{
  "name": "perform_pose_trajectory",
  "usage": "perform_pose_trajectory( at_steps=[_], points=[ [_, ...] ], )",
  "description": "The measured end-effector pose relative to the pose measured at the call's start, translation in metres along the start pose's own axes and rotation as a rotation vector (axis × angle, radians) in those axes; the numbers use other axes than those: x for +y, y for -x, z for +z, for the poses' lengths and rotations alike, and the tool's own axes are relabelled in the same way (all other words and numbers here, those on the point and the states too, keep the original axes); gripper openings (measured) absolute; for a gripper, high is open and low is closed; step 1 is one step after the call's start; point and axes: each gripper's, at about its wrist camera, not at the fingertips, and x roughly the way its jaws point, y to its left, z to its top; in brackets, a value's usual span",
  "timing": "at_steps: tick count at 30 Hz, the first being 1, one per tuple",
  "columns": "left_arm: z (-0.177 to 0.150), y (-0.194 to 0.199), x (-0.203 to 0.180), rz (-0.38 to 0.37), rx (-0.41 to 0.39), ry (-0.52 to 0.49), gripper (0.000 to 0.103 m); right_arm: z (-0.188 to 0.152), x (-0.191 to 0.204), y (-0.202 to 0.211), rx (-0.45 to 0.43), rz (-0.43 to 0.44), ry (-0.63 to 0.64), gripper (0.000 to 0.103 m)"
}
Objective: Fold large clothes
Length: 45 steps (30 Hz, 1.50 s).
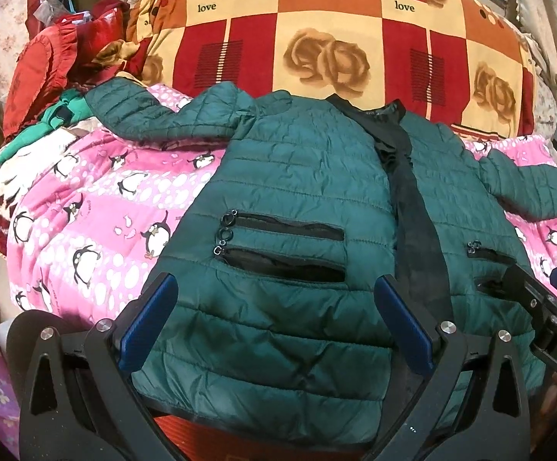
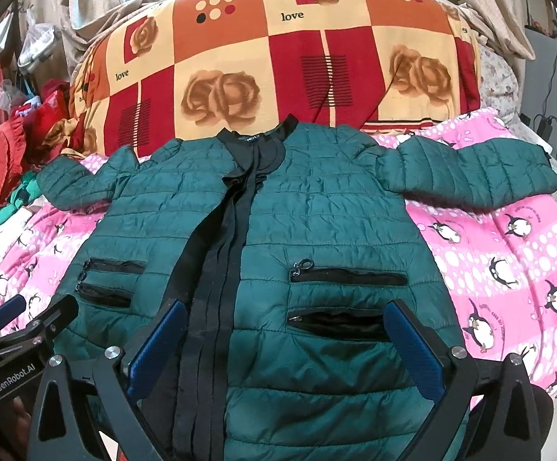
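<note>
The green quilted jacket [image 2: 317, 230] lies spread front-up on the bed, over the pink penguin blanket [image 2: 509, 253], its collar toward the big rose-patterned quilt [image 2: 278, 57] piled at the far side. Its front hangs unzipped, the black zipper bands [image 2: 217, 269] running down the middle. Both sleeves [image 2: 478, 173] stick straight out to the sides, and the hem sits at the near edge of the bed. Nothing is folded as far as I can see: no sleeve turned in, no side panel laid over, no crease across the body.

The left gripper [image 1: 274, 322] hovers over the lower left panel near the two pocket zips [image 1: 278, 247], jaws spread wide and holding nothing. The right gripper [image 2: 284, 344] hovers over the other lower panel, jaws likewise spread and empty.

To my eye the job is at its very start; sleeves, sides and the final fold all remain.
</note>
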Motion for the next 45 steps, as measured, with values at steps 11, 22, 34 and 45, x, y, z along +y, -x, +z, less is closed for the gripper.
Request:
perform_pose_trajectory(
  at_steps=[11,22,34,45],
  points=[
    [-0.0029,-0.0003,-0.0010,0.000,0.007,-0.010,0.102,0.0014,-0.0013,-0.0047,0.080,-0.018,0.009,0.103],
    [-0.0040,0.0005,-0.0016,0.002,0.006,-0.015,0.102,-0.0011,-0.0074,-0.0038,0.118,-0.020,-0.001,0.103],
    [-0.0053,-0.0009,0.0005,0.004,0.013,-0.001,0.102,-0.0044,-0.0079,-0.0073,0.108,-0.025,0.007,0.103],
    [-0.0066,-0.0031,-0.0002,0.002,0.017,-0.003,0.102,-0.0079,-0.0066,-0.0099,0.115,-0.035,0.010,0.103]
  ],
)
